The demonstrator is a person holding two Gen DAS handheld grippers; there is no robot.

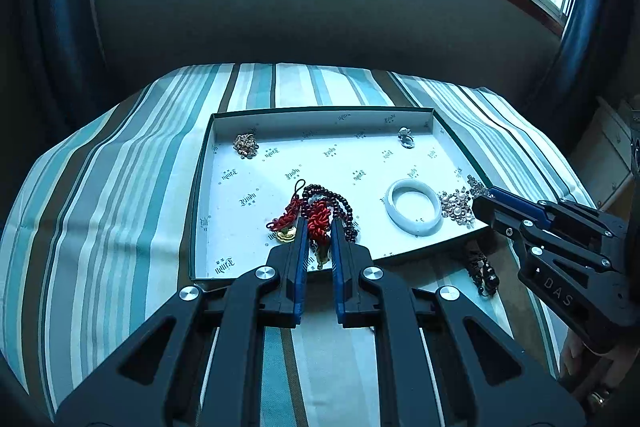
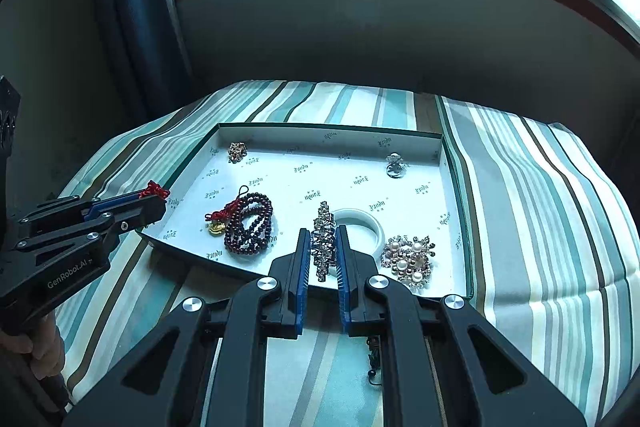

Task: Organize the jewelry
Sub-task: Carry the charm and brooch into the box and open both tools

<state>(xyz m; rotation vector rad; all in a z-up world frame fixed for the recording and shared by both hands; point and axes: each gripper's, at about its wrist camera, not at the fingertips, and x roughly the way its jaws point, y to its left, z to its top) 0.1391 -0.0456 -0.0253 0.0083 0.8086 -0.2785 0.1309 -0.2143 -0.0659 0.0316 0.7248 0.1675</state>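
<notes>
Your left gripper (image 1: 319,227) is clamped on a red knotted cord charm (image 1: 319,215), held over the near edge of the shallow box tray (image 1: 320,115); a small greenish pendant hangs below the knot between the fingers. Your right gripper (image 2: 324,239) is pinched on a rhinestone strip (image 2: 324,247), which stands on end between the blue pads, also above the tray's near edge.

Both tools angle down toward the tray. From the left camera your right gripper comes in from the right side, tip at the tray's near right corner. Your hand (image 1: 588,379) under it shows a ring; only part is visible.

Inside the tray: dark red bead strand (image 2: 250,227) with a second red cord and gold charm (image 2: 217,228) near the left side, white bangle (image 1: 414,206) right of them, pearl brooch (image 2: 408,261) at the near right corner. A gold chain cluster (image 2: 237,151) sits at the far left corner, a silver piece (image 2: 395,165) at the far right.

Outside the tray's near edge lies a dark beaded item (image 1: 484,273) on the striped cloth (image 1: 120,187), partly hidden by the linkage; too dark to identify. The bangle is half hidden behind the strip in the right view.
</notes>
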